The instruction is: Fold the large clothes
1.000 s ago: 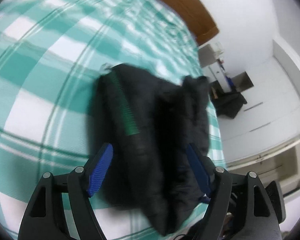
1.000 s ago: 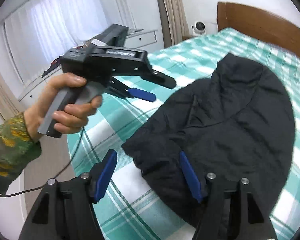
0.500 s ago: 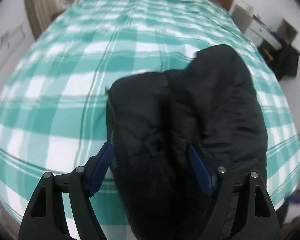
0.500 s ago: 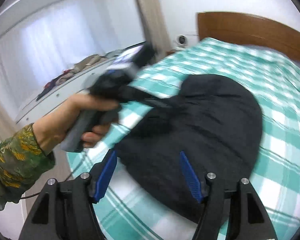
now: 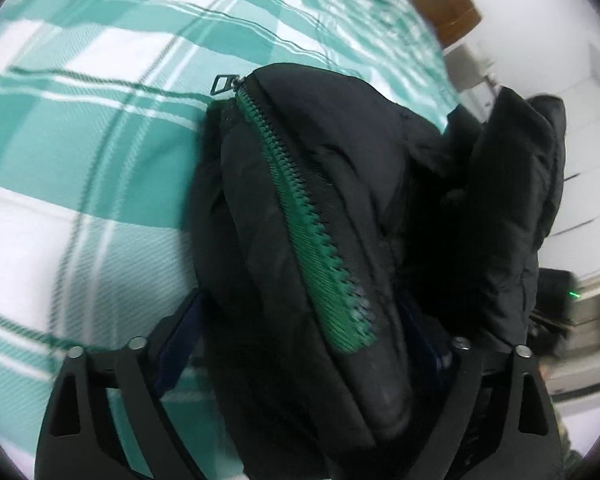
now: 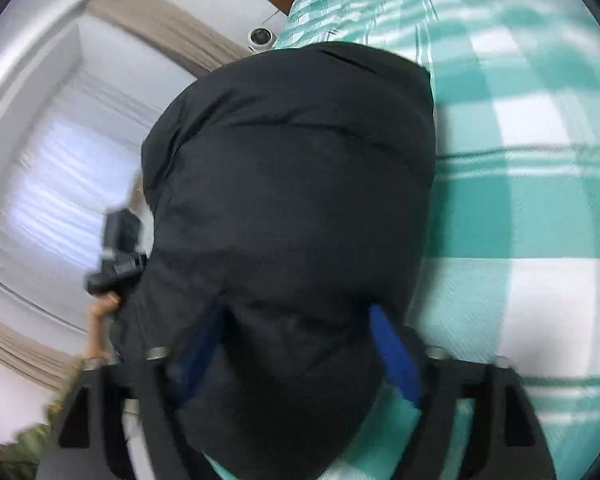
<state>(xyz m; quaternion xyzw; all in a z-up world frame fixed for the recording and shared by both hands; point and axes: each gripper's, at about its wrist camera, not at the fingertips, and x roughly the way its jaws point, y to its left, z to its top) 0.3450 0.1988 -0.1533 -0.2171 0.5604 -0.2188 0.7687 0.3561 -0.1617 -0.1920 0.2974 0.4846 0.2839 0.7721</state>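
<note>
The black jacket (image 5: 340, 220) lies bunched up on the green and white checked bed (image 5: 80, 160). A moment ago both grippers were a little way off, and now each one has come down low over the jacket, so the puffy cloth fills the near part of both views. The left gripper (image 5: 300, 344) is opening wide, with the side that has the green zipper (image 5: 312, 216) sitting between its blue pads. The right gripper (image 6: 296, 344) has rolled over and is opening too, with the smooth back of the jacket between its pads. I cannot tell if any pad is pressing the cloth. It looks like both are getting ready to grab the jacket for a fold.
</note>
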